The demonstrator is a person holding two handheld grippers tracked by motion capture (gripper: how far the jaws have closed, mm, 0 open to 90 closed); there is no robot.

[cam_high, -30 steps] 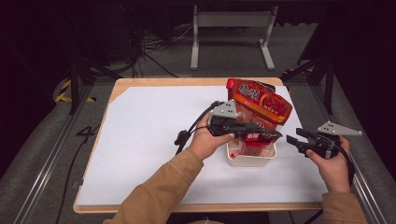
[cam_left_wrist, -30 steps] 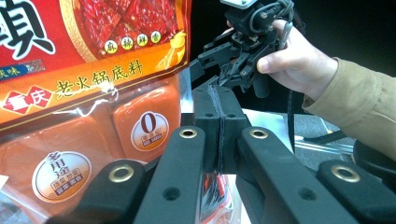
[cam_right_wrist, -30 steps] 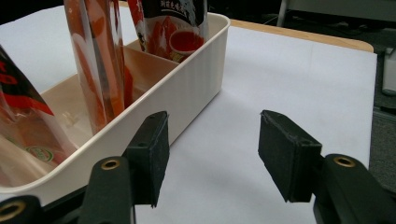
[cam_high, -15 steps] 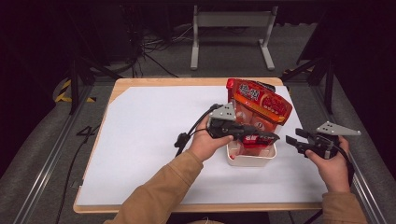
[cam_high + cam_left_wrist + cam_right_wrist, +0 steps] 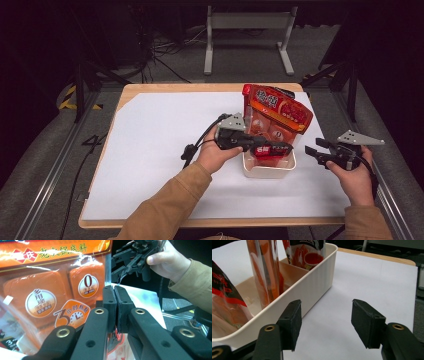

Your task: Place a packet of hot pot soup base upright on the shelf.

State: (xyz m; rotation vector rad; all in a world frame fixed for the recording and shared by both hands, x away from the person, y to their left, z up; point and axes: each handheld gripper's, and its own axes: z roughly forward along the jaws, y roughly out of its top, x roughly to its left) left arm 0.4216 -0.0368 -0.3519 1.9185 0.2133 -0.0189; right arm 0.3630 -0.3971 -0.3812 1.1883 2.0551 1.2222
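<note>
A white bin stands right of the table's middle, and a large orange seasoning packet leans upright in its far part. My left gripper reaches over the bin from the left, shut on the thin edge of a small red packet. In the left gripper view the pads are pressed together, the red packet shows beneath them and the orange packet lies just behind. My right gripper waits open beside the bin's right wall, nothing between its jaws.
White paper covers the wooden table, bare to the left of the bin. More packets stand inside the bin's compartments. The left gripper's cable trails on the paper. Metal rails and a stand flank the table.
The left gripper and its red packet have sunk very slightly toward the bin. The right hand has kept still.
</note>
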